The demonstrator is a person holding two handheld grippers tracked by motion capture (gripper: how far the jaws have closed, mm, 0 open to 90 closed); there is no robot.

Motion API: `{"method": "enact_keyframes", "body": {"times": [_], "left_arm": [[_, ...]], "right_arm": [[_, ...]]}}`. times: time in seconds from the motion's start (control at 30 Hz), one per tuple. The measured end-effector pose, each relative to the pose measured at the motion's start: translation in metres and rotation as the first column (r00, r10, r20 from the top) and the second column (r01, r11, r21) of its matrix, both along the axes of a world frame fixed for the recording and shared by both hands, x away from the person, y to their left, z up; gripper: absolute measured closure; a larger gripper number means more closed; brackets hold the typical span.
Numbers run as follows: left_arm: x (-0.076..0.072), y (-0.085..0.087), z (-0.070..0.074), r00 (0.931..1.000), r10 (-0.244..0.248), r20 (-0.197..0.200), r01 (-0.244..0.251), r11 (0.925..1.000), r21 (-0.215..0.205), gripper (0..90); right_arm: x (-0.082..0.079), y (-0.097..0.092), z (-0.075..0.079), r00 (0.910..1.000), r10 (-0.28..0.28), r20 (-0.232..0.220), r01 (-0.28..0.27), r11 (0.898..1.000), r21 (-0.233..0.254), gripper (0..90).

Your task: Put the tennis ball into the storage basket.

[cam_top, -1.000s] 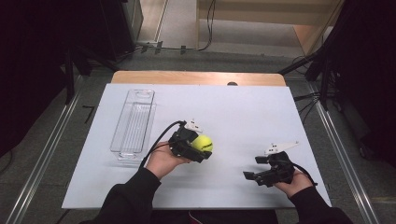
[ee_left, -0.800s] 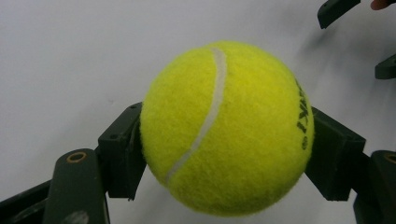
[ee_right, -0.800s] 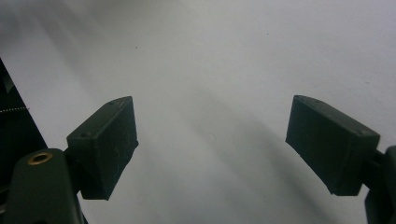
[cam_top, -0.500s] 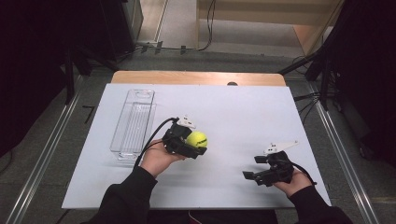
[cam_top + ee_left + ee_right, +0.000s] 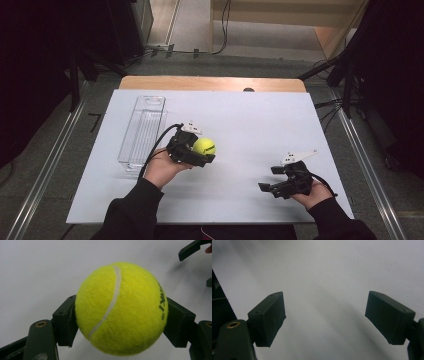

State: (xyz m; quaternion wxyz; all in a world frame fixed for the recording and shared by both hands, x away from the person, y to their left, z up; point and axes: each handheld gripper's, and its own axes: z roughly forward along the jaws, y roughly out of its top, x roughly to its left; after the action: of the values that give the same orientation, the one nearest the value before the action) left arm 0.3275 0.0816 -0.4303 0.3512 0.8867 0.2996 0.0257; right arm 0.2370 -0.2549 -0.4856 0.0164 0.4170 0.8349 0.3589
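White desk [image 5: 240, 115]: left claw [image 5: 204, 152] grips the tennis ball [image 5: 204, 146], carrying it.
Clear tray [image 5: 142, 131] lies just left of it, the likely drop; right claw [image 5: 272, 178] rests open, empty.

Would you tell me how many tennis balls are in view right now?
1. The tennis ball is clamped in the left gripper, right of the clear tray.

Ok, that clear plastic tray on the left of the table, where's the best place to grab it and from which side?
Probably one long side wall of the clear tray, taken from above. The tray lies flat with its open side up and is long and narrow, so its thin upright rim suits jaws closing across it. The right gripper is open with nothing between its jaws.
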Motion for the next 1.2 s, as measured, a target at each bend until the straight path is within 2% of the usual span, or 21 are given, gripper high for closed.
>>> {"method": "enact_keyframes", "body": {"times": [0.97, 1.2], "left_arm": [[0.009, 0.030, 0.010, 0.9971, 0.074, -0.017, -0.074, 0.9971, -0.017, 26.3], [0.012, 0.038, 0.014, 0.9957, 0.090, -0.019, -0.091, 0.9959, -0.009, 26.3]], "right_arm": [[0.002, 0.002, 0.000, 1.0000, 0.006, -0.002, -0.006, 1.000, 0.002, 14.6], [0.002, 0.002, 0.000, 1.0000, 0.005, -0.002, -0.005, 1.000, 0.002, 14.6]]}}
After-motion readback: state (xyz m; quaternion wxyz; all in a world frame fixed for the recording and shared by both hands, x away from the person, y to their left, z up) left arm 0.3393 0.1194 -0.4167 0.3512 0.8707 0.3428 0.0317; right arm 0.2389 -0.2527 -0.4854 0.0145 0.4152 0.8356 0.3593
